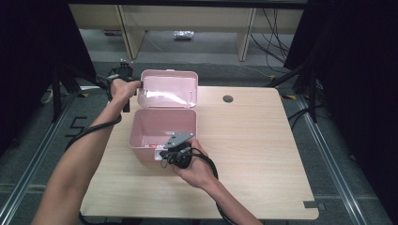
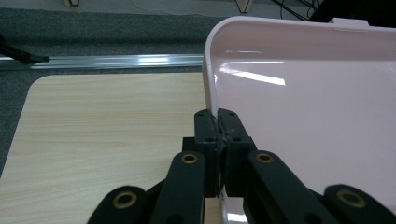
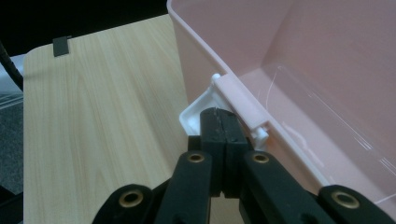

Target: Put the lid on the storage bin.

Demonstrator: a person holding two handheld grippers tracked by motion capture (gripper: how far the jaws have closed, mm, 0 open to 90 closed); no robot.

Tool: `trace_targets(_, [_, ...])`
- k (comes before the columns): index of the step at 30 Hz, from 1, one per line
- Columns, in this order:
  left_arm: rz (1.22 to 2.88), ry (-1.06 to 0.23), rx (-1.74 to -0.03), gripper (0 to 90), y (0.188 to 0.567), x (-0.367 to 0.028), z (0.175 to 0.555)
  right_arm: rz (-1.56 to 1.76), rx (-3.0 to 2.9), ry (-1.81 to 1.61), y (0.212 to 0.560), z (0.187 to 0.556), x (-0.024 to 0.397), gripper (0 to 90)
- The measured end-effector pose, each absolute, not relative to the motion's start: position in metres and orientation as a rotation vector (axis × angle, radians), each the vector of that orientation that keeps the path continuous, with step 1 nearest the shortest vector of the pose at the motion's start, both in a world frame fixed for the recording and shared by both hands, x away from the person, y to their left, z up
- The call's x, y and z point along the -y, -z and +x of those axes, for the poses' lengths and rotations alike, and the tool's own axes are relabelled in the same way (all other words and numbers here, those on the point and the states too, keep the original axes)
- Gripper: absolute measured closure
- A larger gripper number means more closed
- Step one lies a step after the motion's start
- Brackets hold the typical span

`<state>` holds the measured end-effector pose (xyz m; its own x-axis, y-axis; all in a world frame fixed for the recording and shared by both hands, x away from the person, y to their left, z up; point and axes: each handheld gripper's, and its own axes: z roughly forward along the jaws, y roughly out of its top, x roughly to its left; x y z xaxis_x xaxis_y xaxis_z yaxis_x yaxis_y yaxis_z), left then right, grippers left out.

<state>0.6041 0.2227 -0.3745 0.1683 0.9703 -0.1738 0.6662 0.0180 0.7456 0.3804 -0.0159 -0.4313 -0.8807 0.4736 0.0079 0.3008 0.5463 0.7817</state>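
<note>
Lid (image 1: 168, 89) of the pink box (image 1: 162, 126) stands open at 11 o'clock on the table (image 1: 253, 140). The left gripper (image 2: 217, 122) is pinched on the lid's side rim, and the right gripper (image 3: 219, 122) is clamped on the white latch (image 3: 198, 108) at the front wall. This looks like steadying or closing; next, I'd guess, release the latch before swinging the lid.
</note>
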Motion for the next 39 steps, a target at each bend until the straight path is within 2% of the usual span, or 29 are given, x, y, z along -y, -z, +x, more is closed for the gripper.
trace_targets(18, [1.656, -0.54, -1.528, 87.9, 0.36, -0.23, 0.589, 0.657, -2.575, -1.236, 0.431, 0.38, 0.015, 90.0])
trace_targets(39, [1.612, -0.609, -1.433, 88.2, 0.351, -0.235, 0.566, 0.651, -2.584, -1.237, 0.431, 0.382, 0.017, 90.0])
